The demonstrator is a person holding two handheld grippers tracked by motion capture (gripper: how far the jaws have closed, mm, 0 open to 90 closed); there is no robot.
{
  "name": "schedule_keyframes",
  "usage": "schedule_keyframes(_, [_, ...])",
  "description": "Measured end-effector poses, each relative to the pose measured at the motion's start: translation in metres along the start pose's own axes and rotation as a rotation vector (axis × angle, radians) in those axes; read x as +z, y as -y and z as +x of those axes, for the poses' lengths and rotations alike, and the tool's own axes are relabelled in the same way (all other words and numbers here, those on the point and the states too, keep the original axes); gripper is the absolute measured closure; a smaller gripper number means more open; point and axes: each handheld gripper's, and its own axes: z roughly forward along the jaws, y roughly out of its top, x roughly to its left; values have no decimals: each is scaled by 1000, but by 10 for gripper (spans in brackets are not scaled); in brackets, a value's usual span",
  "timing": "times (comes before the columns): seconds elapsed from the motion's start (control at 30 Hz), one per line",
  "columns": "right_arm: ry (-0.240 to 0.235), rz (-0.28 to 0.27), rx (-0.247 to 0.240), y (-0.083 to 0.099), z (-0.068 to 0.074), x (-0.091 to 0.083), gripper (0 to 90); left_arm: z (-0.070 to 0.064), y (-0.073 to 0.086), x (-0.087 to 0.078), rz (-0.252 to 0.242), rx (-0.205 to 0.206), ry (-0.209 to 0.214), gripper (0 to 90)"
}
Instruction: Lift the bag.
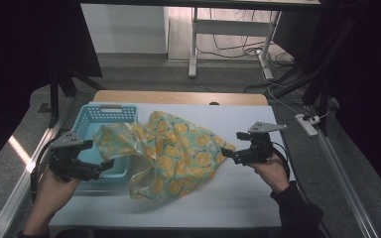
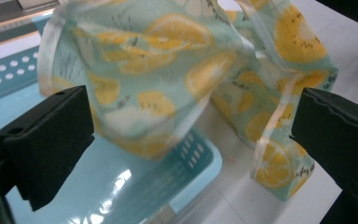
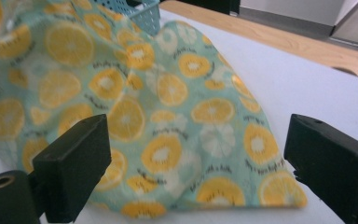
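Centrally, the lemon-print cloth (image 1: pixel 171 153) carries small script too blurred to read; left gripper (image 1: pixel 106 166) and right gripper (image 1: pixel 226 154) gape wide, holding nothing.

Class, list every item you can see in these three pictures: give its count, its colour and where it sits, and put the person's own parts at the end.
cloth: one, pale green with a yellow orange-slice print, crumpled at the table's middle, one edge draped over the basket's rim
basket: one, light blue, perforated plastic, on the table's left side
table: one, white top with a wooden strip along the far edge
power strip: one, white, on the floor to the table's right
left gripper: one, black, jaws open, over the basket's near corner, close to the cloth
right gripper: one, black, jaws open, at the cloth's right edge
hands: two, holding the grippers; the right arm wears a dark sleeve
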Motion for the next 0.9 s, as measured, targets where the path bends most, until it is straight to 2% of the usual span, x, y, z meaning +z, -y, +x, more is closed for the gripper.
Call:
schedule_keyframes(0.27, [18,11,14,28,5,-11,26,-9,31,-6,-16,-29,-13,0])
schedule_keyframes(0.5, [30,20,26,53,12,-20,0,-17,64,-3,-17,-64,5,0])
schedule_keyframes(0.7, [67,29,56,80,17,-31,0,-18,92,1,-18,-98,6,0])
schedule_keyframes(0.83, [100,54,82,101,20,-41,0,-17,109,2,-9,-115,-6,0])
schedule_keyframes(0.9, [115,62,98,110,22,-46,0,-17,117,3,4,-116,-24,0])
